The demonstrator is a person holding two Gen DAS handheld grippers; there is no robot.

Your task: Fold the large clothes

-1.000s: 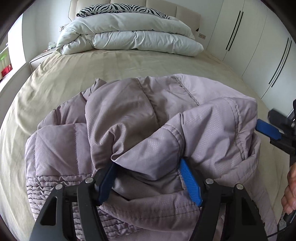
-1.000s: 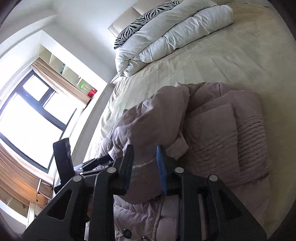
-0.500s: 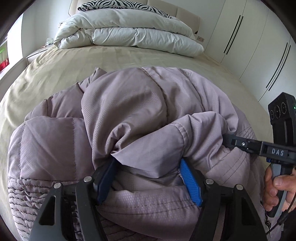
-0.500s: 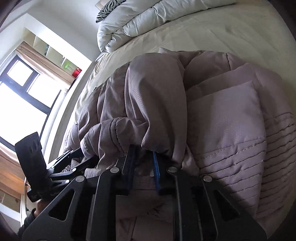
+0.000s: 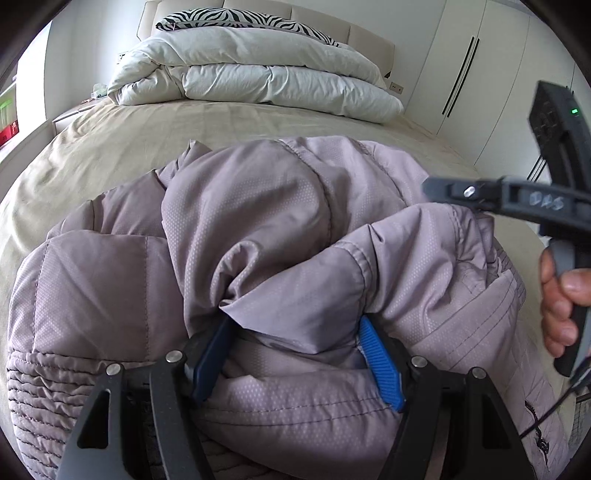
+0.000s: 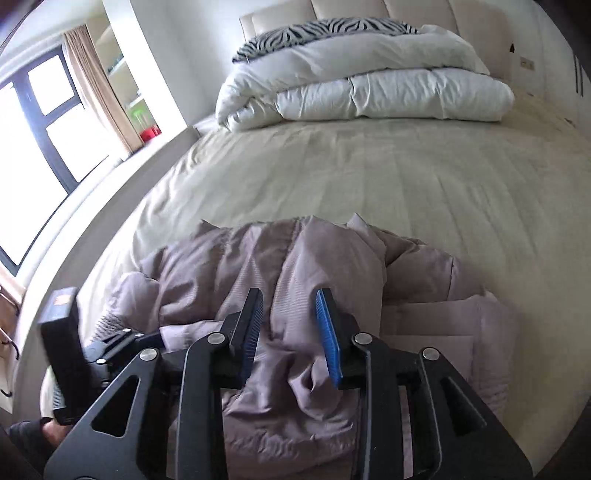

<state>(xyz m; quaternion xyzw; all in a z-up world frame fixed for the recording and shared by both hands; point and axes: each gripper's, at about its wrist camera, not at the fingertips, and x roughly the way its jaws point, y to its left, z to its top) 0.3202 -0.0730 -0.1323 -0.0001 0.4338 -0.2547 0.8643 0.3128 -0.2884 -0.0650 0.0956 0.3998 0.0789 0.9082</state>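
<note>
A mauve puffer jacket (image 5: 258,229) lies bunched on the beige bed (image 5: 129,140); it also shows in the right wrist view (image 6: 303,266). My left gripper (image 5: 295,354) is wide open at the jacket's near edge, with a thick fold of fabric lying between its blue pads. My right gripper (image 6: 290,325) is open and empty, raised above the jacket. In the left wrist view the right gripper's body (image 5: 517,195) hangs over the jacket's right side, held by a hand (image 5: 561,299).
A folded white duvet (image 5: 258,77) and a zebra-striped pillow (image 5: 240,18) lie at the head of the bed. White wardrobe doors (image 5: 461,62) stand at the right. A window (image 6: 40,140) and a ledge run along the bed's left side.
My right gripper has opened, let go of the jacket fold and lifted up and away from it. My left gripper has stayed at the near edge.
</note>
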